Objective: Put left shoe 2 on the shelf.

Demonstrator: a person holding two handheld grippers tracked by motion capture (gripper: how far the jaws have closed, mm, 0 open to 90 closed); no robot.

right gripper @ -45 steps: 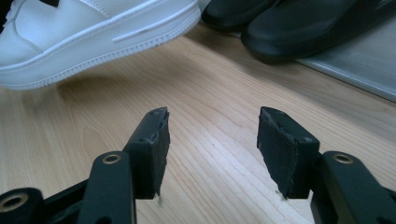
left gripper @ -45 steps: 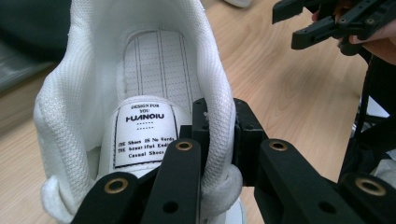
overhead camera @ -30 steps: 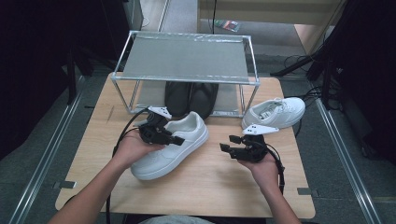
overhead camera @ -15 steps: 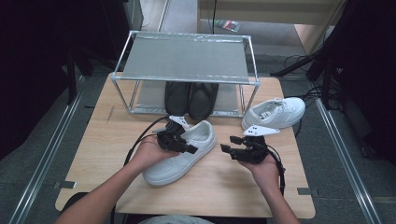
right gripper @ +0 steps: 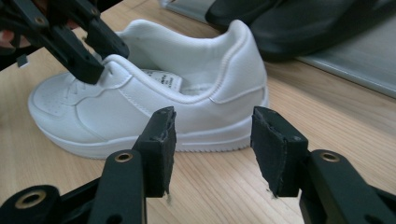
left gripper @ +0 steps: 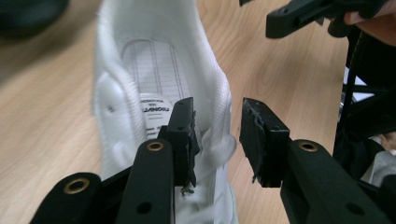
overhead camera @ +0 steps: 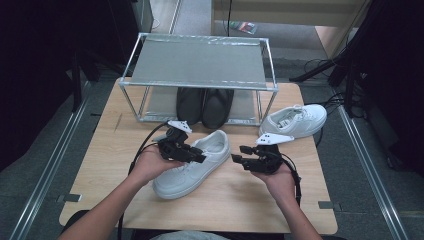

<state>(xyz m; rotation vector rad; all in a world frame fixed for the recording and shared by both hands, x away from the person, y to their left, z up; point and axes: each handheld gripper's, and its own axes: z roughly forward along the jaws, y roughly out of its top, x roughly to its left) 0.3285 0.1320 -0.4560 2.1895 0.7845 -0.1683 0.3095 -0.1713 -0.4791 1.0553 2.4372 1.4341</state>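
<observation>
L gripper over white sneaker mid-table, jaws just opened, straddling collar edge, no pinch | R gripper beside its heel, jaws part-open, just narrowing, empty | L gripper view: tongue label, text unreadable | high view: second sneaker, black shoes under metal rack | wooden table

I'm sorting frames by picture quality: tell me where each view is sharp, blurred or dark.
High view: table evenly lit, surroundings nearly black. Left gripper view: pads fairly sharp, the white shoe soft towards the top, dark shoes a smear. Right gripper view: white shoe sharp, black shoes behind slightly soft.
</observation>
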